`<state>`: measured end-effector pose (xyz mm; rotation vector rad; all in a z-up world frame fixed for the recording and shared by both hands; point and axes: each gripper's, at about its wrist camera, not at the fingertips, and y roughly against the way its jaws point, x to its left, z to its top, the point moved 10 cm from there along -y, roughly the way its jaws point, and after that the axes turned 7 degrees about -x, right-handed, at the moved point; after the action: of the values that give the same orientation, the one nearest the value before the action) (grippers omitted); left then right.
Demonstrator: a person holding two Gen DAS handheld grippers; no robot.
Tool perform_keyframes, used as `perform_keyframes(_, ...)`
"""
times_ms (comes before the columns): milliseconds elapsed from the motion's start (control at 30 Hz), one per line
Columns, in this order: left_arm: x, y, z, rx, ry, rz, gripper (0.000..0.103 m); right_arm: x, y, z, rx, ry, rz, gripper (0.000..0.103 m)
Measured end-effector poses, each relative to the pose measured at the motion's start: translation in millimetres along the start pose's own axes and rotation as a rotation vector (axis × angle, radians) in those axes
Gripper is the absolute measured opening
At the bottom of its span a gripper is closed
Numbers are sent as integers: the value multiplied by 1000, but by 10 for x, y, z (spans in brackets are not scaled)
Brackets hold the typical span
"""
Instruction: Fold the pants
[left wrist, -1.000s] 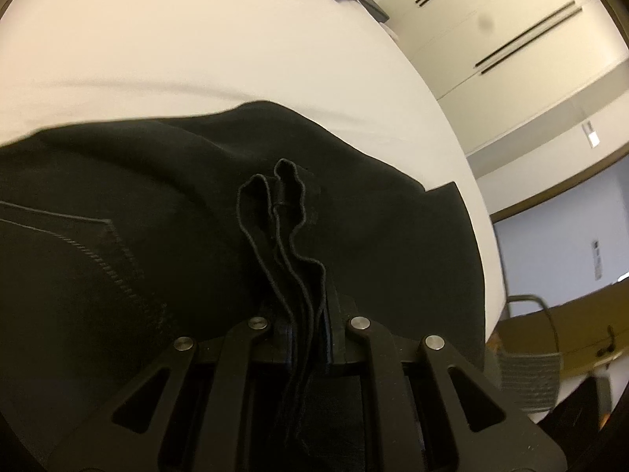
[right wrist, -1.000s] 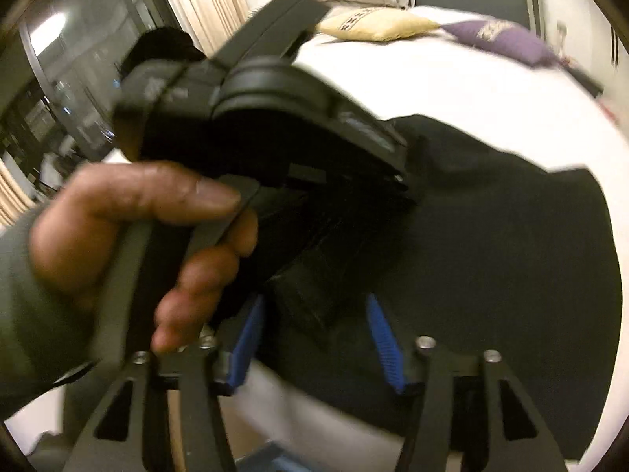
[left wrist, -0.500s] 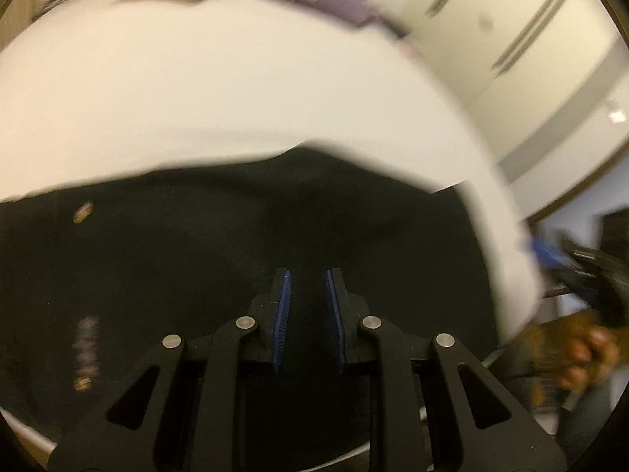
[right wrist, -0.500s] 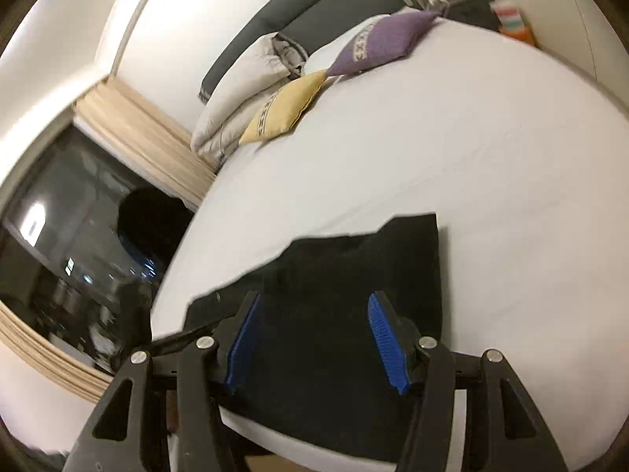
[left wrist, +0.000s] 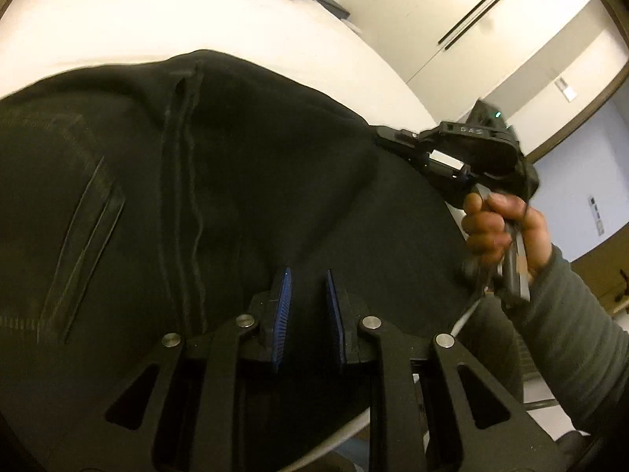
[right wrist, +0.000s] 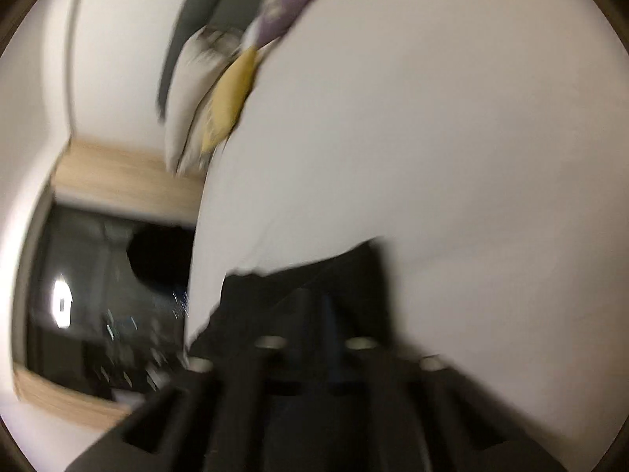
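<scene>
Black pants [left wrist: 196,181] lie spread on the white bed [left wrist: 157,19], with a pocket slit at the left and a seam down the middle. My left gripper [left wrist: 307,275] hovers over the pants, blue pads a little apart, holding nothing. My right gripper [left wrist: 383,133], held in a hand, shows in the left wrist view at the pants' right edge. In the blurred right wrist view the right gripper [right wrist: 314,303] is over a corner of the pants [right wrist: 338,271]; its fingers look close together, and whether they hold cloth is unclear.
Purple [right wrist: 291,0], yellow [right wrist: 230,102] and grey [right wrist: 196,78] pillows lie at the bed's head. A dark window [right wrist: 110,295] is at the left. White wardrobe doors [left wrist: 471,27] stand past the bed's right side.
My left gripper let go of the bunched cloth and stands slightly open. My right gripper swung from over the bed to the pants' right edge and its fingers came together.
</scene>
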<state>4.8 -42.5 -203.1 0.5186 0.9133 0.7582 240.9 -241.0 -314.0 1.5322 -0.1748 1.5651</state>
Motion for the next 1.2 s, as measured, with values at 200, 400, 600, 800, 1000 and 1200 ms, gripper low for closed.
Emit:
perform_keyframes(200, 36, 69, -63, -31, 28, -4, 18, 581, 554, -252, -12, 88, 149, 38)
perform_keyframes(400, 249, 351, -256, -41, 56, -21, 18, 324, 533, -1236, 192, 143, 115, 36)
perform_keyframes(600, 357, 423, -260, -60, 82, -40, 18, -42, 1070, -1098, 63, 51, 70, 18)
perform_keyframes(800, 426, 530, -289, -84, 69, -33, 18, 947, 872, -1239, 110, 149, 349, 68)
perform_keyframes(1000, 384, 748, -293, -128, 71, 14, 18, 179, 398, -1421, 167, 47, 104, 0)
perform_keyframes(1200, 907, 1761, -343, -300, 158, 136, 18, 337, 1069, -1193, 19, 71, 100, 61)
